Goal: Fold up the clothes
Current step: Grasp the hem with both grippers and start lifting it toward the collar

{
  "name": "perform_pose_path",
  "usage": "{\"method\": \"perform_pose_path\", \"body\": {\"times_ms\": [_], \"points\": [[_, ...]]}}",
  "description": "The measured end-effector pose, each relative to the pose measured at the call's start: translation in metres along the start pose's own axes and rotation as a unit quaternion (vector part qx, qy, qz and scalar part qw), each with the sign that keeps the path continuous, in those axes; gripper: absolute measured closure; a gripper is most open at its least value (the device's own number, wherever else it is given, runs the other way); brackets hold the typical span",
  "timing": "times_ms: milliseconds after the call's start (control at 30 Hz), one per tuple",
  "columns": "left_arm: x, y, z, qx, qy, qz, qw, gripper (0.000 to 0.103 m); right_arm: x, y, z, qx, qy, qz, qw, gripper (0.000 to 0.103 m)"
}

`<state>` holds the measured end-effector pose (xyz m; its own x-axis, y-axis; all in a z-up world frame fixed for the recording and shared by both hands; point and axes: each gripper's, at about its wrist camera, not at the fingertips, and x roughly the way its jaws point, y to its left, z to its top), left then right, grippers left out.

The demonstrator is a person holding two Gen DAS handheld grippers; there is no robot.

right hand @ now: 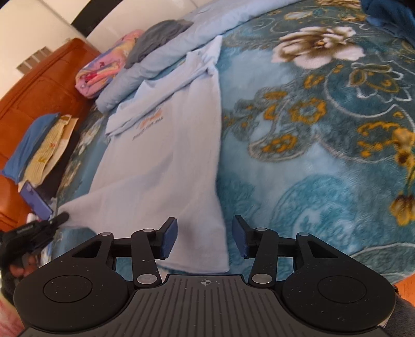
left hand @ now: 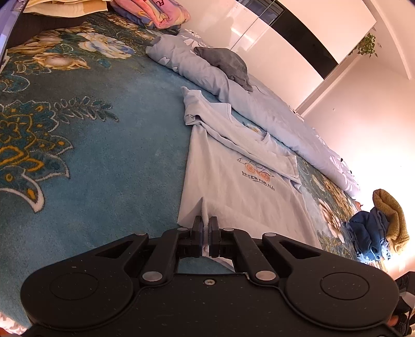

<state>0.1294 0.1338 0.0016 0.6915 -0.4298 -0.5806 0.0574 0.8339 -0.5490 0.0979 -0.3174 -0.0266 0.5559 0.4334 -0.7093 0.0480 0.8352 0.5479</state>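
The left gripper [left hand: 206,228] has its jaws pressed together on the bottom hem of the pale blue T-shirt [left hand: 233,197], and a small ridge of cloth stands up between the two black pads. In the right wrist view the same gripper [right hand: 61,217] appears at the far left edge, touching the near left corner of the shirt, with a hand [right hand: 18,261] behind it.

The T-shirt lies flat on the teal floral blanket [left hand: 103,160] that covers the bed. One side and its sleeve are folded over the chest, partly covering the printed bicycle picture and lettering [left hand: 256,176]. Beyond the shirt there is a long roll of light blue bedding [left hand: 207,75] with a grey garment [left hand: 228,62] on top of it. A pink folded cloth [left hand: 155,13] sits at the far end, near the head of the bed. At the right side of the left wrist view, a dark blue garment and a mustard one [left hand: 376,228] lie together in a heap.

The right gripper [right hand: 205,237] stands with its blue pads spread apart, not pressing on anything. The near right corner of the shirt's hem lies just under the gap between them. Farther right, only the blanket with its large flowers is seen.
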Motion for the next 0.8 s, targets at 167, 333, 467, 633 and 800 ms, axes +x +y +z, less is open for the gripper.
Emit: {"method": "perform_pose_path", "body": {"times_ms": [167,333,467,633,800], "points": [[-0.001,-0.001,-0.002,-0.002,0.001,0.002,1.0000,0.102,0.002,0.006,-0.003,-0.003,0.006,0.010,1.000,0.067],[0.000,-0.002,-0.004,-0.004,0.007,0.004,1.0000,0.102,-0.003,-0.003,-0.002,0.032,0.004,0.043,0.999,0.095],[0.002,-0.002,-0.006,-0.003,0.015,0.001,0.9999,0.102,-0.014,-0.012,0.003,0.072,-0.029,0.079,0.994,0.097],[0.008,-0.002,-0.012,-0.006,0.033,-0.005,0.9994,0.102,-0.028,-0.026,0.015,0.102,-0.060,0.097,0.988,0.097],[0.013,-0.003,-0.020,-0.006,0.050,-0.021,0.9985,0.095,-0.026,-0.037,0.015,0.120,-0.060,0.075,0.988,0.097]]}}
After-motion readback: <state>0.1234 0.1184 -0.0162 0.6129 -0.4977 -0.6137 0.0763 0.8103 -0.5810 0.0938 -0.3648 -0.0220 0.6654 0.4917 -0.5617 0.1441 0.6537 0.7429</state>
